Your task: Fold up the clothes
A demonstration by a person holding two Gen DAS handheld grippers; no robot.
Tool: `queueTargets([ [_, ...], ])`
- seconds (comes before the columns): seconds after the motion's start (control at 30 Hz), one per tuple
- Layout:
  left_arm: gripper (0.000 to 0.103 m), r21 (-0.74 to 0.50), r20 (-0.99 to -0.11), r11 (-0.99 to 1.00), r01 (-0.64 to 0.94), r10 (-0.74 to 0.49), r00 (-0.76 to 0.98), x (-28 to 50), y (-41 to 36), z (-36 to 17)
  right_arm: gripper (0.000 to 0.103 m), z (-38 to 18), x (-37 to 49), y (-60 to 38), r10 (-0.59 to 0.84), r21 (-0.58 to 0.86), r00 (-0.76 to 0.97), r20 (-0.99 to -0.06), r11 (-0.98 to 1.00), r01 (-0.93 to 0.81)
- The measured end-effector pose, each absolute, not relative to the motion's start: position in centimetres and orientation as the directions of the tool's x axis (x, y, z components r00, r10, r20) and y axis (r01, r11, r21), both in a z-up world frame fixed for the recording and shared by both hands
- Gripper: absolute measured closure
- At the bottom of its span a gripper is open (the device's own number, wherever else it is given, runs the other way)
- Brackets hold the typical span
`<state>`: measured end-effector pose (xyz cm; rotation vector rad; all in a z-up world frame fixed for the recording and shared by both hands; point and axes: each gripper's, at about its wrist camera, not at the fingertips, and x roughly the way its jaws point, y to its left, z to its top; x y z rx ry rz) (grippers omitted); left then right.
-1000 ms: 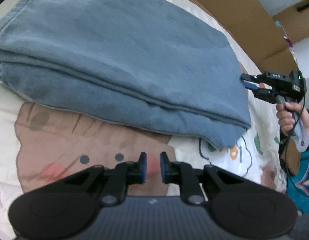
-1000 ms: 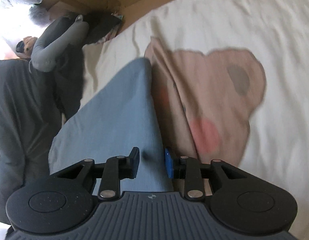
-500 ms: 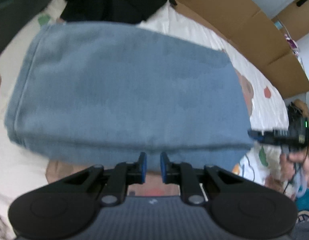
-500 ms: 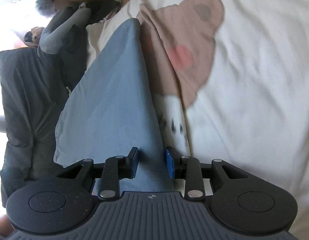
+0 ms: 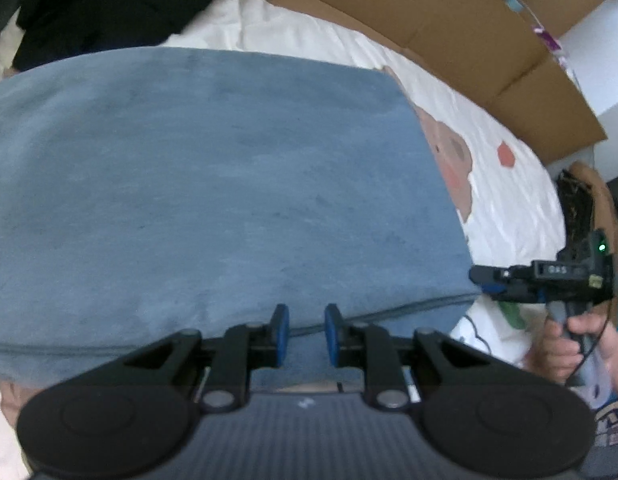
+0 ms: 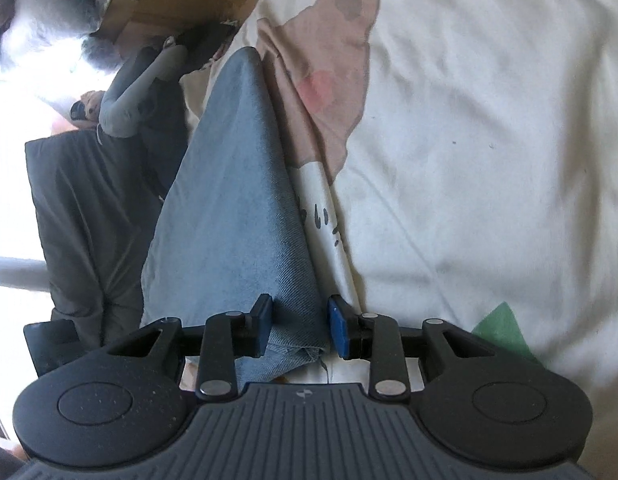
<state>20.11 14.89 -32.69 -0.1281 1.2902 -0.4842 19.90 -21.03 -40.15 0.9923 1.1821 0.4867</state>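
Note:
A folded blue garment [image 5: 229, 200] lies on the bed and fills most of the left wrist view. My left gripper [image 5: 305, 332] hovers at its near folded edge. Its jaws are opening, the gap is narrow, and blue cloth shows through it without the pads pressing. In the right wrist view the same garment [image 6: 237, 200] runs away from me as a long wedge. Its near corner sits between the fingers of my right gripper [image 6: 301, 330]. Those jaws are opening too, and the right pad stands clear of the cloth. The right gripper [image 5: 485, 280] also shows at the garment's right corner.
The garment rests on a cream bedsheet [image 6: 489, 160] with a brown bear print [image 6: 333, 60]. Cardboard boxes [image 5: 469, 40] line the far side of the bed, and dark clothing [image 5: 89, 0] is piled at the back left. A person's hand [image 5: 569, 344] holds the right gripper's handle.
My left gripper moved from over the bear print onto the garment's near edge. The right gripper's jaws widened, and the cloth corner now sits loose between them.

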Motion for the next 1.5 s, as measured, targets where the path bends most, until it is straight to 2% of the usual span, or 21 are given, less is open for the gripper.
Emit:
queueTargets([
  [0.23,0.083,-0.380,-0.881,0.896,0.229,-0.426,0.205,20.0,15.0,-33.5,0.067,-39.9,19.4,-21.7,0.815,0.887,0.351,-0.461,0.421,0.189],
  [0.63,0.083,-0.397,-0.874,0.904,0.159,-0.426,0.235,20.2,16.5,-33.6,0.066,-41.3,20.8,-19.2,0.803,0.884,0.373,-0.464,0.391,0.257],
  [0.87,0.083,-0.390,-0.882,0.918,0.077,-0.396,0.255,20.6,18.0,-33.5,0.066,-41.0,22.4,-18.0,0.813,0.893,0.372,-0.449,0.397,0.210],
  [1.03,0.083,-0.379,-0.888,0.923,0.064,-0.382,0.257,20.9,18.1,-33.5,0.067,-40.8,23.7,-16.1,0.832,0.880,0.287,-0.476,0.453,0.146],
  [1.07,0.083,-0.378,-0.888,0.924,0.063,-0.381,0.258,21.0,18.1,-33.5,0.073,-40.6,23.9,-15.9,0.827,0.869,0.268,-0.494,0.478,0.127],
  [1.1,0.083,-0.378,-0.887,0.924,0.064,-0.381,0.260,21.0,18.0,-33.5,0.085,-40.5,24.0,-15.8,0.822,0.861,0.256,-0.509,0.494,0.124],
  [1.17,0.083,-0.373,-0.888,0.925,0.065,-0.377,0.262,21.1,18.0,-33.5,0.092,-40.6,24.1,-16.1,0.822,0.860,0.252,-0.510,0.486,0.154],
  [1.5,0.083,-0.363,-0.887,0.929,0.068,-0.367,0.281,21.4,18.2,-32.7,0.095,-38.5,23.5,-17.3,0.795,0.845,0.287,-0.535,0.501,0.187],
])
